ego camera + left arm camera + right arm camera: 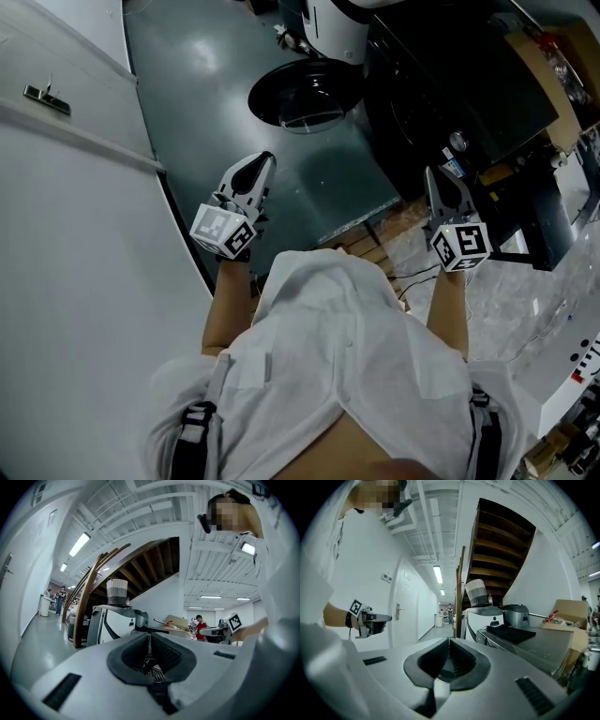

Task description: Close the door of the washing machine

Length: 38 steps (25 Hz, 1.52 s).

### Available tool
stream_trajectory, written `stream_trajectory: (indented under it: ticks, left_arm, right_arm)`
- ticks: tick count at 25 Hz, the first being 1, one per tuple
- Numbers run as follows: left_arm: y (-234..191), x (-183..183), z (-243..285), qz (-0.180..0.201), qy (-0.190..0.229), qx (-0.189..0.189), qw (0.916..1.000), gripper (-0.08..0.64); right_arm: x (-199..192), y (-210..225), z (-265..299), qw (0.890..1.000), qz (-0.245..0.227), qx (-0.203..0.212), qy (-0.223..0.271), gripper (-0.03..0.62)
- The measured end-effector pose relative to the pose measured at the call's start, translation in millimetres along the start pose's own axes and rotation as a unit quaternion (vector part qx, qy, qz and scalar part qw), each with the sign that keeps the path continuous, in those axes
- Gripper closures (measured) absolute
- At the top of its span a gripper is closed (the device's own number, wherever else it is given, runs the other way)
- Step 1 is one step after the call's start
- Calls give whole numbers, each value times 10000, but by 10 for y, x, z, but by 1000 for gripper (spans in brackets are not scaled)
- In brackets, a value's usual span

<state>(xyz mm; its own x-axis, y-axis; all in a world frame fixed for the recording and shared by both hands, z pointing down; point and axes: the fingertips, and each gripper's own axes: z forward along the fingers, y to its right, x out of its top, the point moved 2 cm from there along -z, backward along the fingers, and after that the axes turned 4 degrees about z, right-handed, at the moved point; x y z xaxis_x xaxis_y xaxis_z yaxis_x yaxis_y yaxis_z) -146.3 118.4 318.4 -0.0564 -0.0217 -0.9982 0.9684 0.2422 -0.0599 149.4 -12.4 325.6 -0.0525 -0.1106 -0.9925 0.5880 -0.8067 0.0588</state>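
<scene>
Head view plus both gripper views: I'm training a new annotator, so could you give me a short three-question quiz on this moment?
1. True or false: the washing machine door is shut against the machine.
2. What is between the jaws of the left gripper? A) a cloth B) nothing C) a door handle
3. Which gripper is nearer the washing machine's dark body in the head view, the left one or the right gripper?

Key
1. False: the door stands open over the floor.
2. B: the jaws are together and empty.
3. The right gripper.
</scene>
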Motion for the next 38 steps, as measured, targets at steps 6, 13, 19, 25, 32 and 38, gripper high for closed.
stream_trajectory:
  ticks: [6,13,19,25,32,38]
  left_arm:
    - [16,101,50,122,-35,109,9999,532]
    - [-172,328,158,226,110,95,9996,533]
    - [-503,215,443,282,-65,-174,9994,532]
    - [-935,57,843,224,-173,-449,9986,532]
    - [-1581,-161,1346,294,-521,-792,9951,531]
    - [-2097,-419,1826,438,-945,-1185,9875,490]
  right_arm:
    - [-27,92,107,9997,148,200,-3,565]
    - [-62,118,241,9990,313,331,-22,565]
    - [-78,159,488,9986,247,446,-170,565]
    - [-118,257,882,9985,183,353,-375,564]
    - [-241,325,1525,9974,282,298,-590,563]
    - [-401,324,2100,9963,305,288,-745,563]
